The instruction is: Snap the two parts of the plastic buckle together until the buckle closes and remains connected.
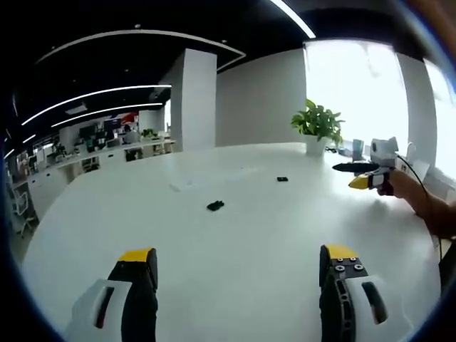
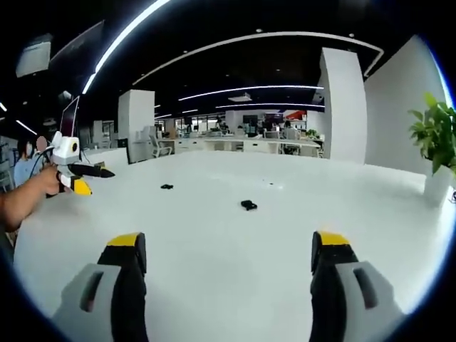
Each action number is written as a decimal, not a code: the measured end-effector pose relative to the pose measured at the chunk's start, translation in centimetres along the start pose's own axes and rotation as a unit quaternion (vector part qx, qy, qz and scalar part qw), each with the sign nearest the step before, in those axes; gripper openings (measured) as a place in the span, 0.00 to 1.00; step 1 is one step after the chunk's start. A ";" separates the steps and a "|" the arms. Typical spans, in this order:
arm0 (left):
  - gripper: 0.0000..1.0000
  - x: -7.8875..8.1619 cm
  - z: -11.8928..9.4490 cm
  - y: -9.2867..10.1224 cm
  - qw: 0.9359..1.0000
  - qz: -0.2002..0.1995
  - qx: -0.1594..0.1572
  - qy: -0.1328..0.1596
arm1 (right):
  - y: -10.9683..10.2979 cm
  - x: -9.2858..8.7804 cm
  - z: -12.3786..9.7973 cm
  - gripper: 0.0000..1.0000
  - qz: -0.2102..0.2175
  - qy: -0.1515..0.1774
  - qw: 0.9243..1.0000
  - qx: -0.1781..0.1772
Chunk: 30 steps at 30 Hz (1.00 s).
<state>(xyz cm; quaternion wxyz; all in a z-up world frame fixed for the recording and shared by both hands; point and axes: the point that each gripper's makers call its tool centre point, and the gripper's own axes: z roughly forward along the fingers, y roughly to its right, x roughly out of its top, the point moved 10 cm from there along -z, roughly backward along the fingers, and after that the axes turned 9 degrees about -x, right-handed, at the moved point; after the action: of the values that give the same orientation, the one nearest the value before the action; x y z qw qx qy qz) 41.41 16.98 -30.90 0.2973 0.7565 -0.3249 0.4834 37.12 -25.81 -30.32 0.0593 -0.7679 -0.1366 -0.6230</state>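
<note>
Ahead of the spread, empty left gripper [image 1: 239,267] and right gripper [image 2: 228,253], two small, light, rigid buckle halves [image 1: 215,205] [image 1: 282,179] are lying apart, probably wanting sideways pinches.

Bright, even light — window [image 1: 356,85] glare blown out, ceiling strips [image 2: 121,35] streaked, fisheye edges bent and soft.

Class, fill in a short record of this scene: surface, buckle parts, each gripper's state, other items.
surface: white table
buckle parts: two black pieces, apart, nearer piece, farther piece
left gripper: open, empty, above the table
right gripper: open, empty
other items: potted plant at the table's far edge
task state: buckle not yet joined
</note>
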 end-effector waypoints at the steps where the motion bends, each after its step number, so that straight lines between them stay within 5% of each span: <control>1: 0.96 0.0 0.2 0.0 1.000 -0.008 -0.004 0.000 | 0.0 0.0 0.1 0.96 -0.006 -0.003 1.000 0.000; 30: 0.97 1.8 0.2 0.7 1.000 0.008 -0.007 0.004 | -0.3 1.0 1.3 0.91 -0.016 -0.028 0.999 0.013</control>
<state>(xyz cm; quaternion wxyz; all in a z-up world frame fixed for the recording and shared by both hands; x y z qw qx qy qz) 41.56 16.05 -29.20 0.3006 0.7497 -0.3330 0.4865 38.41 -25.05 -29.62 0.0557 -0.7822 -0.1584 -0.6000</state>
